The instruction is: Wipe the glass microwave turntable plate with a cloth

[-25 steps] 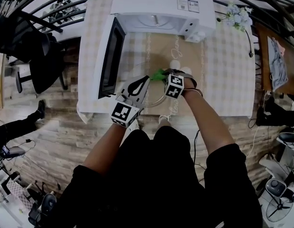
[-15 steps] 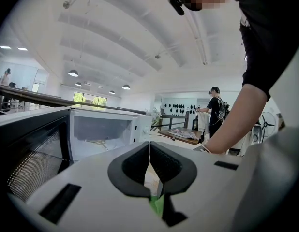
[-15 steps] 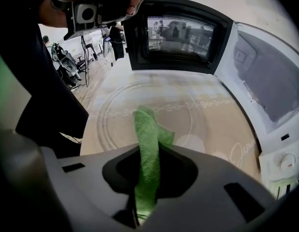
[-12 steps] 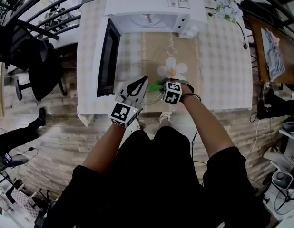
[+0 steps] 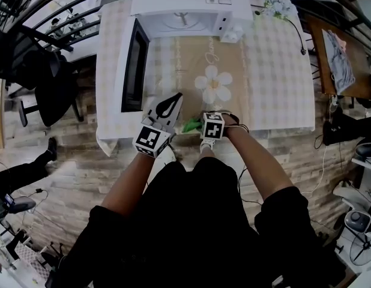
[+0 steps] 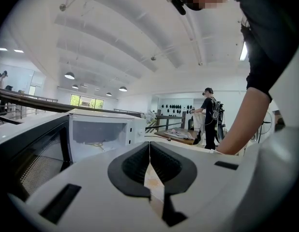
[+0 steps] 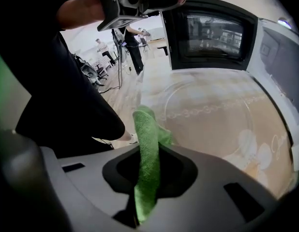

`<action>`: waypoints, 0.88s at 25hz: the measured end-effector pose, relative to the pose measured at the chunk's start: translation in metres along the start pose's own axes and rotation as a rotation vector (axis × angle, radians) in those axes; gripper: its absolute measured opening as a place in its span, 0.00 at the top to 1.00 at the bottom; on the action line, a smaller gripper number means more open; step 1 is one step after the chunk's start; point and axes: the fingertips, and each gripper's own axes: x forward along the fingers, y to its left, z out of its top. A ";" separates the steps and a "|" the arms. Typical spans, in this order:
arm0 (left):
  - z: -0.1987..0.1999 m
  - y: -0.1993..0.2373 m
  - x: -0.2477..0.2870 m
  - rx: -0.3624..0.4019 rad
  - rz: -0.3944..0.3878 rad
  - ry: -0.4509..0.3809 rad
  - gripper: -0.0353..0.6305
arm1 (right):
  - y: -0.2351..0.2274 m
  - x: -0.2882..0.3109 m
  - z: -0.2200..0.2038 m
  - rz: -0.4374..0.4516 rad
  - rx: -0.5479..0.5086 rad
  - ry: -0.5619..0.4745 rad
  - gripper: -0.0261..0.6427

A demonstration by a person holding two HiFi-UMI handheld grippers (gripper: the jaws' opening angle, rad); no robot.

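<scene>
Checked bench [image 5: 281, 71] with an open microwave [image 5: 185, 5] carries the glass turntable plate [image 7: 207, 112] near its front edge. The right hand-held gripper [image 7: 152, 151] pinches a green cloth [image 7: 145, 124] just beside the plate's rim; the left hand-held gripper [image 6: 149, 146] has jaws pressed together.

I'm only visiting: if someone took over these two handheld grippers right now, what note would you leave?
Left gripper: jaws shut, nothing visible between them, at the table's near edge.
Right gripper: shut on the green cloth.
Glass plate: out of the open microwave, over the table runner, just beyond the cloth; contact unclear.
Left to do: wiping; how much is already wiped cannot be told.
</scene>
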 end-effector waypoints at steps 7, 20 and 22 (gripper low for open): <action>0.004 -0.001 -0.017 0.019 0.011 -0.007 0.92 | 0.008 -0.031 0.010 -0.066 0.091 -0.143 0.88; 0.051 -0.006 -0.043 0.075 0.002 -0.066 0.92 | -0.020 -0.207 0.076 -0.458 0.286 -0.734 0.88; 0.057 -0.009 -0.048 0.078 -0.007 -0.066 0.91 | -0.015 -0.230 0.086 -0.492 0.294 -0.804 0.88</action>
